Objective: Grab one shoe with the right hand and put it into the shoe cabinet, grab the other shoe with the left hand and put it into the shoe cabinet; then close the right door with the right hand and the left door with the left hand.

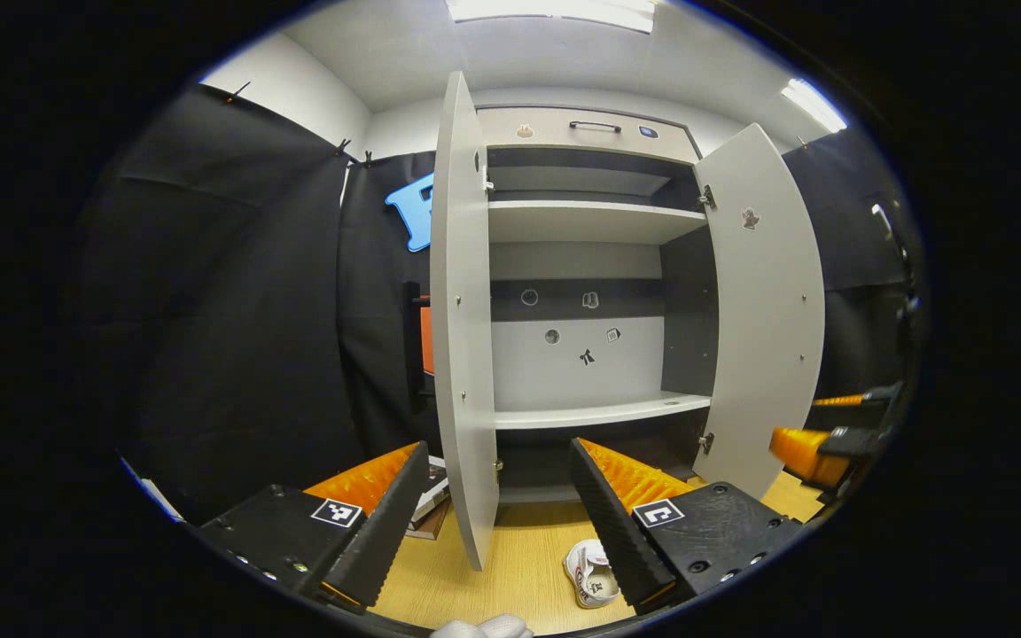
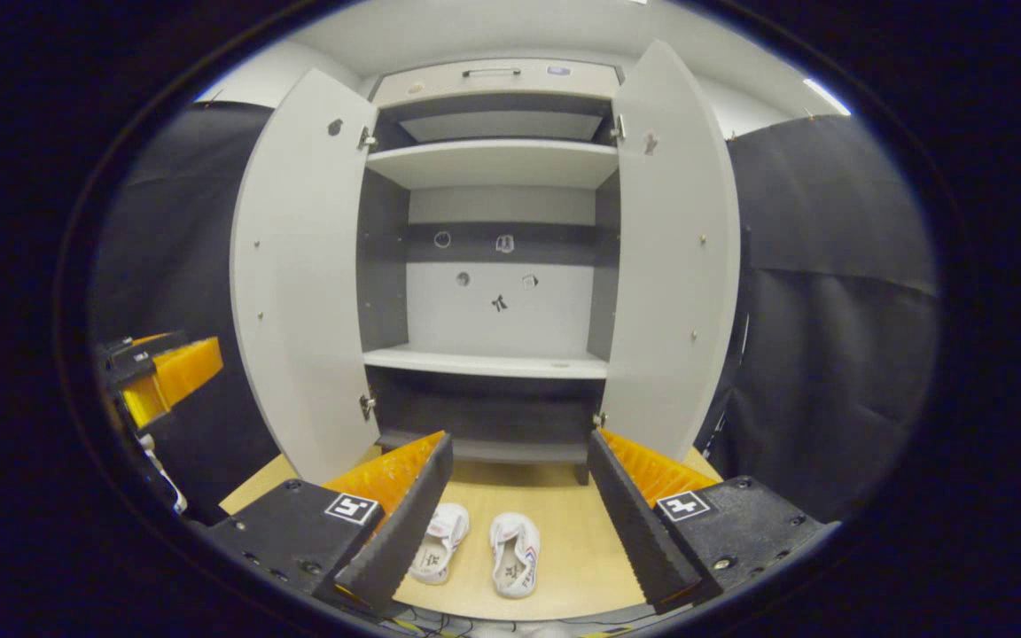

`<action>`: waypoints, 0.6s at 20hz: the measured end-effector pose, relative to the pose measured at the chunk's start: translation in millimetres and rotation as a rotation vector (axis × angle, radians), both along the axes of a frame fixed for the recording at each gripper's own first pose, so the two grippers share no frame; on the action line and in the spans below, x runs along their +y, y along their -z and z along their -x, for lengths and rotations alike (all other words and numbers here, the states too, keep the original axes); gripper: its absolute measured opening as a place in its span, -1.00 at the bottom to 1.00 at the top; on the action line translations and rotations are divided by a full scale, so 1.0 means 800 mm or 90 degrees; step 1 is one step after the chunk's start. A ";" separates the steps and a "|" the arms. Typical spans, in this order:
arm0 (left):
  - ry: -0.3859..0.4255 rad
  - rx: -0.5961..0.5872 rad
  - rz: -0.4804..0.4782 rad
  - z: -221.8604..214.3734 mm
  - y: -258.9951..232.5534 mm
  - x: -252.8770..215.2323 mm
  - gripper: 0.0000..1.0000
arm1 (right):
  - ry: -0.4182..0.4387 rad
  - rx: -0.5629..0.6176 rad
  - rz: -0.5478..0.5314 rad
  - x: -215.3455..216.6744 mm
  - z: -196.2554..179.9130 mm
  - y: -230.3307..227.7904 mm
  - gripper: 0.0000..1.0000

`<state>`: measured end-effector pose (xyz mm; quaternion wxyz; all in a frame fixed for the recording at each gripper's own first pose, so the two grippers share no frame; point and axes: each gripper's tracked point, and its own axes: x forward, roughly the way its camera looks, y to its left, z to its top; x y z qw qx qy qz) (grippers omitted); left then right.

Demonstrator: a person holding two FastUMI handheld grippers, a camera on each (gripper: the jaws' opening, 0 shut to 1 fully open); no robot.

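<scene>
Both shoes lie on the wooden floor point(image 2: 564, 532) just in front of the shoe cabinet point(image 2: 493, 363), side by side and not touching, toes toward you, neither yet inside. In the right gripper view, the right gripper point(image 2: 519, 523) hovers above them with its jaws spread wide and holding nothing; the left shoe point(image 2: 440, 542) sits partly behind one of its fingers, the right shoe point(image 2: 515, 551) in the gap.

The left gripper point(image 1: 497, 518) hangs in front of the cabinet's left door point(image 1: 466, 354), jaws likewise parted and empty, with one shoe peeking beside its finger.

These look like small, light canvas slip-ons: soft uppers that will give under pressure, a stiffer sole beneath. You'd do best to pinch across the sides near the middle, or bite the heel collar, where the rim offers some stiffness. Squeezing the toe alone would likely just fold the fabric. Fragility is not a worry, though a light shoe may swing or tilt in the jaws.

Both doors stand fully open, the right door point(image 2: 666, 266) included, and the low shelf point(image 2: 484, 361) looks bare.
</scene>
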<state>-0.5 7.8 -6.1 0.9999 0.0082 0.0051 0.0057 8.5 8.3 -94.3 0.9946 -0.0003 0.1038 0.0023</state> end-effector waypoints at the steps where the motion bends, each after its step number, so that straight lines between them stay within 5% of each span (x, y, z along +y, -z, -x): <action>1: 0.000 0.002 -0.001 0.001 0.001 0.001 0.90 | -0.001 0.024 -0.005 0.001 -0.001 0.022 0.98; 8: -0.002 0.009 -0.007 0.007 0.006 0.002 0.90 | -0.012 0.227 -0.046 0.006 -0.004 0.201 0.98; 10: 0.000 0.012 -0.007 0.010 0.007 0.002 0.90 | -0.010 0.263 -0.064 0.011 -0.008 0.240 0.79; 12: -0.007 0.018 -0.014 0.011 0.009 0.005 0.90 | -0.015 0.295 -0.068 0.017 -0.017 0.275 0.81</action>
